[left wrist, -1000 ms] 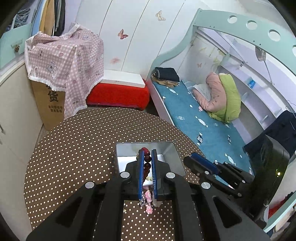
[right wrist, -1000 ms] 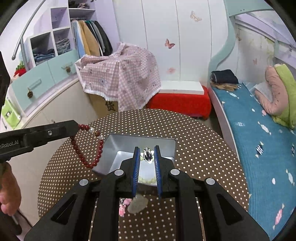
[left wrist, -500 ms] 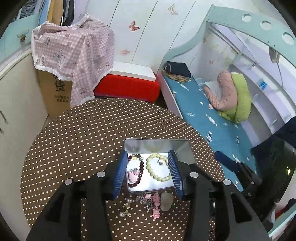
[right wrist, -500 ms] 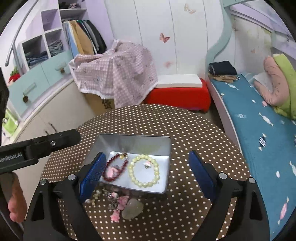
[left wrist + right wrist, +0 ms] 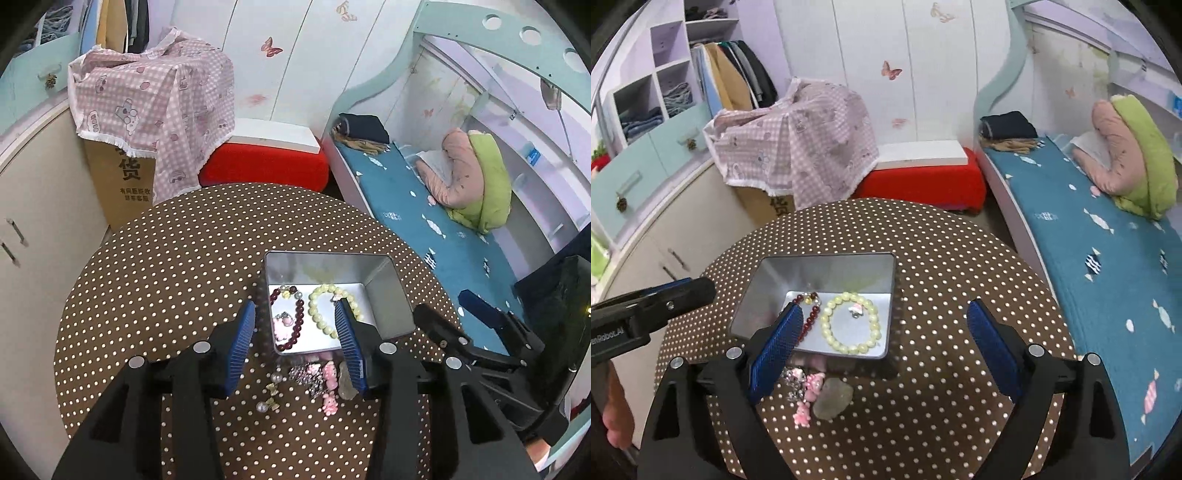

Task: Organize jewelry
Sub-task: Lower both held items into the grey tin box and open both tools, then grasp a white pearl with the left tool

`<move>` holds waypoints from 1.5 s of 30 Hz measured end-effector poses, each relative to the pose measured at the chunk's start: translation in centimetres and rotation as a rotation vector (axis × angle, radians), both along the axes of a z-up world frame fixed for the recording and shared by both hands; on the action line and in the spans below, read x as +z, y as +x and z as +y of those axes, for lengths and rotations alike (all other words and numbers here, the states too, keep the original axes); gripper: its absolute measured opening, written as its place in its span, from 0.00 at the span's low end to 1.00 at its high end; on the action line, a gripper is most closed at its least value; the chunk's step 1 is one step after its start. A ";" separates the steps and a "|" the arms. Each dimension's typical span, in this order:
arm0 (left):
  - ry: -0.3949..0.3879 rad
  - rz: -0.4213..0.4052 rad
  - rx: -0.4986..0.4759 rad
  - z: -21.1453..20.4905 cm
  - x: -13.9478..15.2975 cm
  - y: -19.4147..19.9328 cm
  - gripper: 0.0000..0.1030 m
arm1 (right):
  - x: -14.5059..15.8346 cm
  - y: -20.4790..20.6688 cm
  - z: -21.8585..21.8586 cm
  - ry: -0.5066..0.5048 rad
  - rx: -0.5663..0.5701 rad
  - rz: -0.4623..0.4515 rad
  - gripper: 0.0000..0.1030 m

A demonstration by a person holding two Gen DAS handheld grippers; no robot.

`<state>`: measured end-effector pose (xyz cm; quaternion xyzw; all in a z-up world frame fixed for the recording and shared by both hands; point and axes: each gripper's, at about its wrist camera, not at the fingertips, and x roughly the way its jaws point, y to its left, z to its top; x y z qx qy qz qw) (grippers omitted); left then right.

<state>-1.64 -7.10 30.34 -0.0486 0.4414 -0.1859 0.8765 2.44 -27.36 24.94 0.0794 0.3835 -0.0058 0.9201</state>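
Observation:
A silver metal tin (image 5: 388, 291) (image 5: 753, 291) stands on the round dotted table. In it lie a dark red bead bracelet (image 5: 295, 325) (image 5: 809, 317), a pale yellow bead bracelet (image 5: 319, 310) (image 5: 849, 325) with a small charm (image 5: 856, 310), and a pink charm (image 5: 284, 319). In front of the tin lie pink charms (image 5: 328, 384) (image 5: 809, 391), a grey stone (image 5: 833, 402), pearl earrings (image 5: 269, 391). My left gripper (image 5: 297, 343) is open and empty above the tin's near edge. My right gripper (image 5: 882, 350) is wide open and empty.
The brown polka-dot table (image 5: 177, 258) (image 5: 960, 266) has a bed (image 5: 1089, 240) to its right. A red stool (image 5: 266, 166), a cardboard box under a pink checked cloth (image 5: 155, 103) and cabinets (image 5: 646, 236) stand behind and to the left.
Both grippers opened. The left let the red bead bracelet drop into the tin; the right released a small charm there. Both have drawn back slightly.

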 end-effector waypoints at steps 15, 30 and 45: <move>0.055 0.037 0.031 1.9 -1.7 -2.1 0.42 | -1.4 -3.9 -0.6 -0.024 -0.042 0.061 0.85; 0.090 0.193 0.008 2.3 -8.3 -3.6 0.42 | -6.4 -7.0 0.7 -0.049 -0.016 0.169 0.85; 0.143 0.160 0.010 0.0 -10.1 -3.3 0.42 | -8.1 -6.1 1.9 -0.052 0.009 0.213 0.85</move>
